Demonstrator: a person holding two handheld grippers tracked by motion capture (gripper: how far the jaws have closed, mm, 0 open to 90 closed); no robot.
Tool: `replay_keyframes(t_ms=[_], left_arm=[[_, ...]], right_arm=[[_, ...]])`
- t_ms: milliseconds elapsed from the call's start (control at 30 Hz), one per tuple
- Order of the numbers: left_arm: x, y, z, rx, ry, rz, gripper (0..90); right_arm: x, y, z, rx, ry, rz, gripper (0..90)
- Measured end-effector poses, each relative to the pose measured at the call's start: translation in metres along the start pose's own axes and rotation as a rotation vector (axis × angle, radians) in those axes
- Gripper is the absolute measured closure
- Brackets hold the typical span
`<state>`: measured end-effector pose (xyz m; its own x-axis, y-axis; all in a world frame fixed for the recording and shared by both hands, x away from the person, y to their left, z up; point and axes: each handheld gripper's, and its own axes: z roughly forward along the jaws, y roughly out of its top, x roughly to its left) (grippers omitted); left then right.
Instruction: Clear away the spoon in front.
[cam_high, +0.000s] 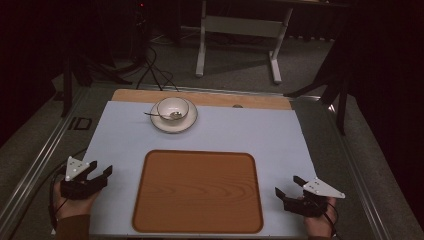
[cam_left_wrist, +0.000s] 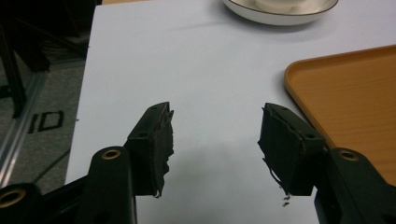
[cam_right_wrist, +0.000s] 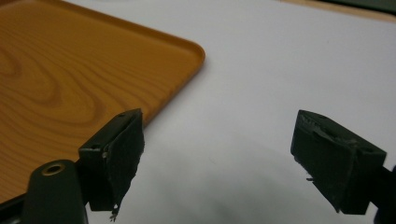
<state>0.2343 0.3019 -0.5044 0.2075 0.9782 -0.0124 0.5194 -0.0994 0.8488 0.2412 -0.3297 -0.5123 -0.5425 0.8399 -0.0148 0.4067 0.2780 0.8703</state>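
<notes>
Item: tray (cam_high: 197, 192), long axis three-to-nine, between left gripper (cam_high: 97, 171) and right gripper (cam_high: 289, 186), both spread, empty, equally near.

Dim room, grey carpet (cam_high: 235, 60), white stand (cam_high: 239, 25)

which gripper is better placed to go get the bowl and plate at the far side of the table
Probably the left gripper: the plate with the bowl sits left of centre, and the plate's rim lies straight ahead in its view. Both grippers are open.

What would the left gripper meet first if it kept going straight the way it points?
Probably nothing soon: the open left gripper faces bare white mat, passing left of the tray; the saucer lies far ahead, slightly right.
</notes>
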Motion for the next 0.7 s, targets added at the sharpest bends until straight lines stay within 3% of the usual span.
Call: replay_keyframes(t_ms=[367,533,700], left_arm=[[0.001,0.000,0.006,0.020,-0.010,-0.042,41.2],[-0.004,0.005,0.009,0.041,0.002,-0.015,40.4],[-0.010,0.012,0.015,0.046,-0.019,0.005,41.2]], right_arm=[[0.005,0.001,-0.002,-0.031,-0.008,-0.021,14.9],[0.010,0.003,-0.003,-0.034,-0.009,-0.039,14.4],[0.012,0.004,-0.003,-0.039,-0.009,-0.042,14.4]])
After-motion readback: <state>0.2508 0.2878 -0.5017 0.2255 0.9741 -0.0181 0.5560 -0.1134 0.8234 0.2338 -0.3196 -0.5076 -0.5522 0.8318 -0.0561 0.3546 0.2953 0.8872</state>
